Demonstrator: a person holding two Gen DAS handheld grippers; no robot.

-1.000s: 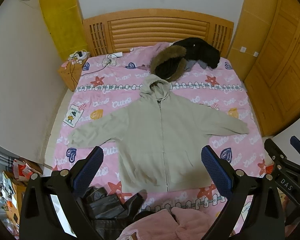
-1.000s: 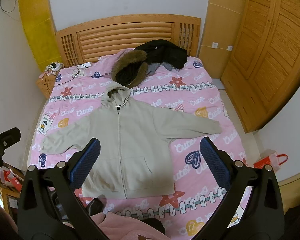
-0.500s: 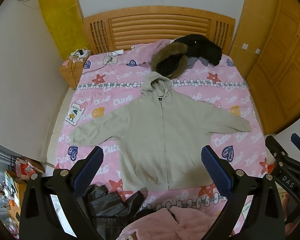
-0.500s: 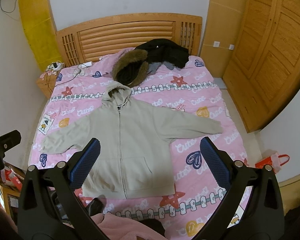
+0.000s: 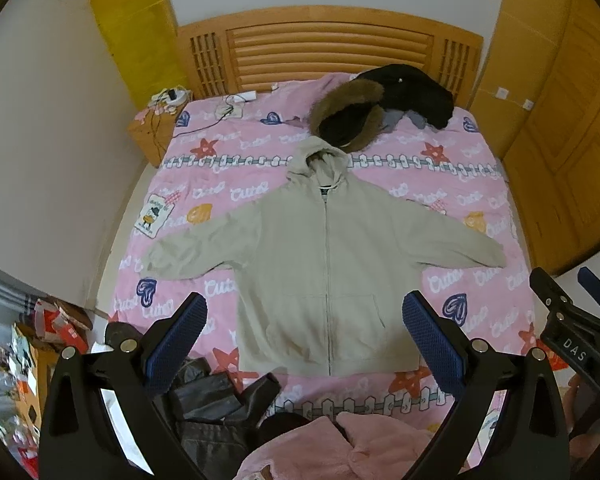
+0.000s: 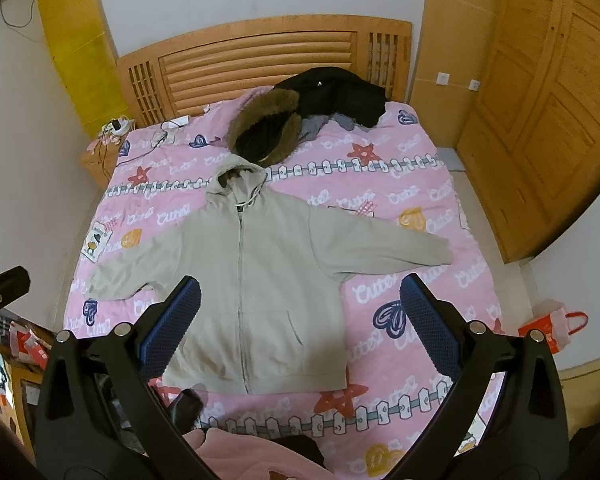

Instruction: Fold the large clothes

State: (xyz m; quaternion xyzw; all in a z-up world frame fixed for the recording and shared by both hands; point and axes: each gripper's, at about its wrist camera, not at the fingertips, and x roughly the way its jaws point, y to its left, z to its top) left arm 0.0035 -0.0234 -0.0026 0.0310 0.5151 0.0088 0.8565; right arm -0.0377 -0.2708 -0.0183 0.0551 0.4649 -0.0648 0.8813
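Both the left gripper [image 5: 304, 344] and right gripper [image 6: 296, 320] hover wide open and empty above the beige hoodie [image 5: 324, 264] spread flat mid-bed [image 6: 420, 292], so folding hasn't begun — next, I reckon, grab a sleeve.

- One beige zip hoodie [image 5: 324, 264] lies spread on one bed [image 5: 476, 200].
- One fur-trimmed black coat [image 5: 352, 116] is near the headboard.
- One pink fleece garment [image 5: 340, 448].
- One dark leather garment [image 5: 216, 404].
- Two claws: left claw [image 5: 304, 340], right claw [image 6: 296, 324].
- One red bag [image 6: 556, 326].
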